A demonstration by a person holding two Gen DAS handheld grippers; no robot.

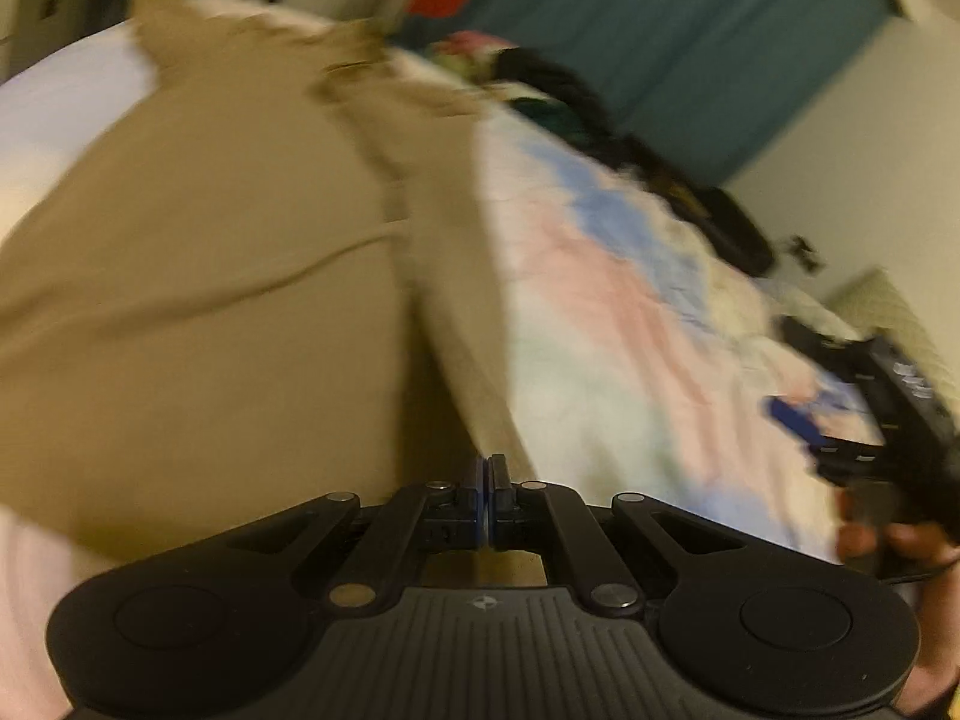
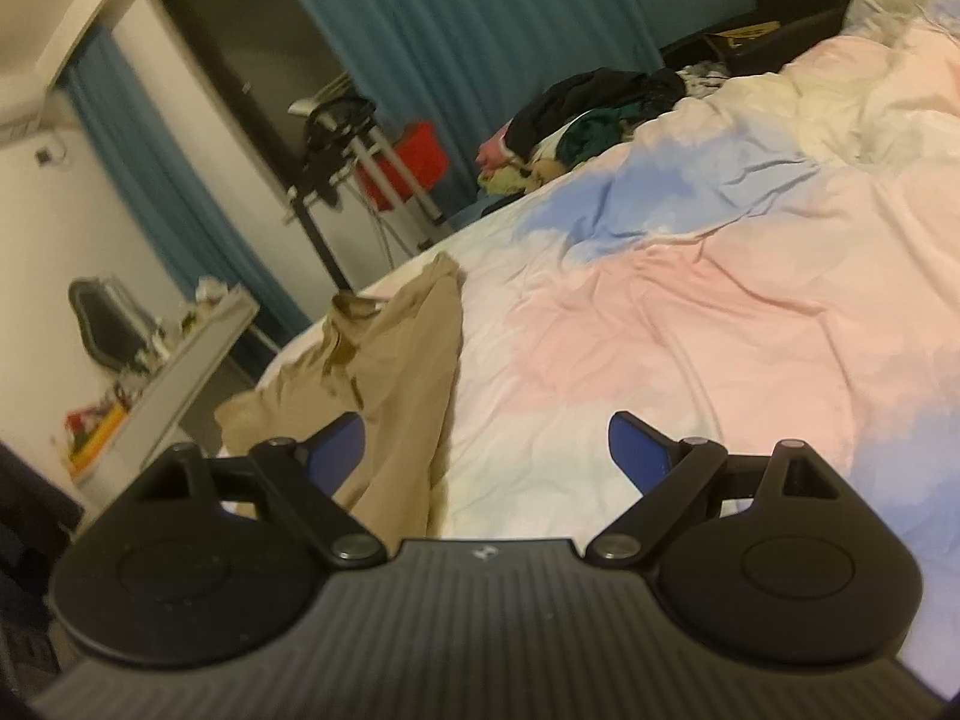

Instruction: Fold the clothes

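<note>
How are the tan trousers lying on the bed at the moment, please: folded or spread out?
Not neatly folded: the tan trousers lie rumpled and bunched at the bed's edge, one flap turned over. The exact layering cannot be told.

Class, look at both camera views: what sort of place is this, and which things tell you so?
Most likely a bedroom at home. A bed with a pastel duvet fills the views, teal curtains hang behind it, and a pile of clothes sits at its far edge, with a tan garment spread out on it.

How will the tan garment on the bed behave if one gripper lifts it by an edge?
The tan garment will probably drape and sag: it already lies in soft creases and folds on the bedcover. It looks thin, so likely light. A one-point lift would probably bunch it rather than keep it flat.
</note>
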